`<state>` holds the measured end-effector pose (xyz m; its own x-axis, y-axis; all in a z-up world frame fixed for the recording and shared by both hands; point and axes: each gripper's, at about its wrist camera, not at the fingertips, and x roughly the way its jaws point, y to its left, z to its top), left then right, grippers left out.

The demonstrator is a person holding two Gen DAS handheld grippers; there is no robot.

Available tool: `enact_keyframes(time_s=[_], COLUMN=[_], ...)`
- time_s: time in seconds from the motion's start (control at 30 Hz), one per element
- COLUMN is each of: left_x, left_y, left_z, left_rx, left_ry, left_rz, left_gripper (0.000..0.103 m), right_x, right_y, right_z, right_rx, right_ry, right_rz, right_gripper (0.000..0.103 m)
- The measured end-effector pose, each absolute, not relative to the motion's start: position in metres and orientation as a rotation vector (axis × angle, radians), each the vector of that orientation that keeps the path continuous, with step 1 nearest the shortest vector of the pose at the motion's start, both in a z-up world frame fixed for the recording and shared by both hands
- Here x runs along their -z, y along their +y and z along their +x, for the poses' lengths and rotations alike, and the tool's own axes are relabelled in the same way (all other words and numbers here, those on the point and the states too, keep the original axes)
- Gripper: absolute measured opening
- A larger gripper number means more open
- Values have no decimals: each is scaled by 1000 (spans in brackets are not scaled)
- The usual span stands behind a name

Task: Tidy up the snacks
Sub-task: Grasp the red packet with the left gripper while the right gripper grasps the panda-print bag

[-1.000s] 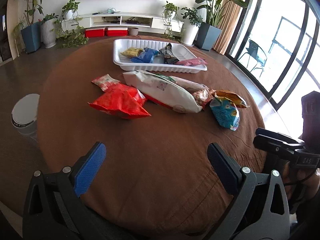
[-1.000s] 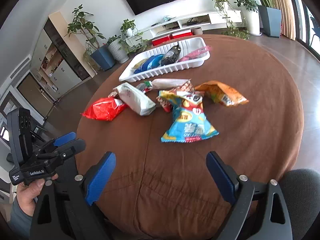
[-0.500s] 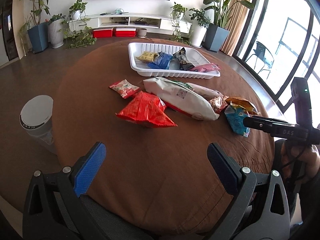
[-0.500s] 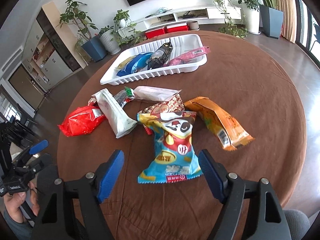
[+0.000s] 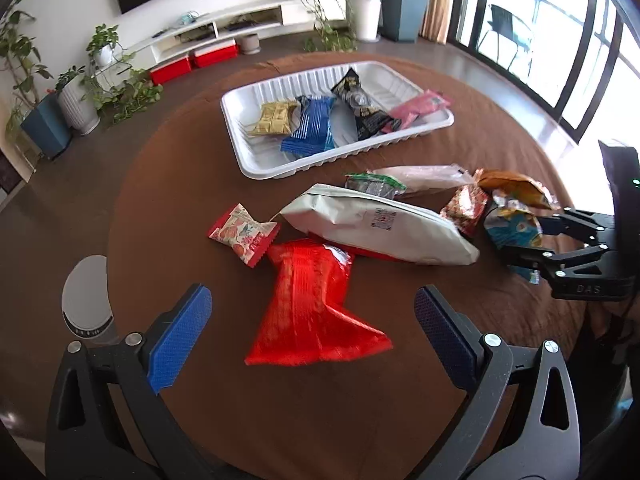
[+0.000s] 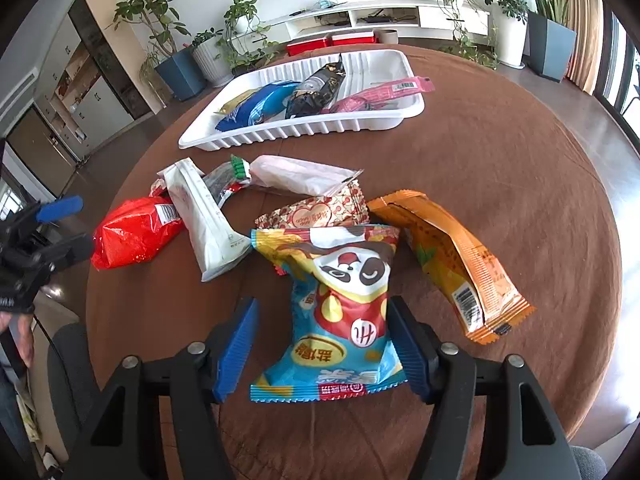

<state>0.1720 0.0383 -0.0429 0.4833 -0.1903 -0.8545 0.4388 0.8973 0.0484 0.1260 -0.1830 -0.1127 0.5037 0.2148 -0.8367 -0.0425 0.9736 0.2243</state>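
Glossy crinkled foil red snack bag (image 5: 316,304), ribbed white plastic tray (image 5: 256,160), matt brown cloth tabletop (image 5: 500,128).

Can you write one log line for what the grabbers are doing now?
right gripper: closing around blue panda bag, not yet pinched | left gripper: open above red bag | tray: four snacks

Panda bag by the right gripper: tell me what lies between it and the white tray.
The heart-print packet touches the panda bag on its tray side, and the clear wrapper lies beyond that, short of the white tray. Both are flat; a lifted carry should clear them.
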Motion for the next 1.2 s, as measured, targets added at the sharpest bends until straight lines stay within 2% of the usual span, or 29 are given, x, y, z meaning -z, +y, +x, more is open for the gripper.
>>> enact_keyframes(time_s=[0.13, 0.3, 0.6, 0.7, 0.77, 1.13, 1.17, 1.2], left_x=[55, 75, 108, 115, 116, 122, 122, 121], left_y=[34, 28, 21, 21, 24, 24, 24, 24], left_z=[200, 222, 246, 248, 250, 265, 266, 264], left_rx=[390, 416, 453, 474, 485, 500, 504, 516], left_ry=[1077, 1177, 1291, 1304, 1300, 1331, 1330, 1332], left_rz=[341, 423, 518, 509, 483, 495, 490, 474], left_gripper=[102, 89, 88, 76, 72, 72, 68, 59], right_x=[117, 119, 119, 119, 119, 119, 119, 119], right_y=[-182, -181, -175, -173, -173, -169, -169, -169], right_z=[128, 129, 129, 129, 129, 131, 131, 131], right_rx=[-160, -161, -160, -158, -157, -152, -152, -152], right_ry=[1045, 1045, 1048, 1051, 1054, 1077, 1076, 1077], right_rz=[185, 170, 125, 110, 106, 101, 96, 91], right_gripper=[67, 67, 67, 64, 63, 63, 63, 63])
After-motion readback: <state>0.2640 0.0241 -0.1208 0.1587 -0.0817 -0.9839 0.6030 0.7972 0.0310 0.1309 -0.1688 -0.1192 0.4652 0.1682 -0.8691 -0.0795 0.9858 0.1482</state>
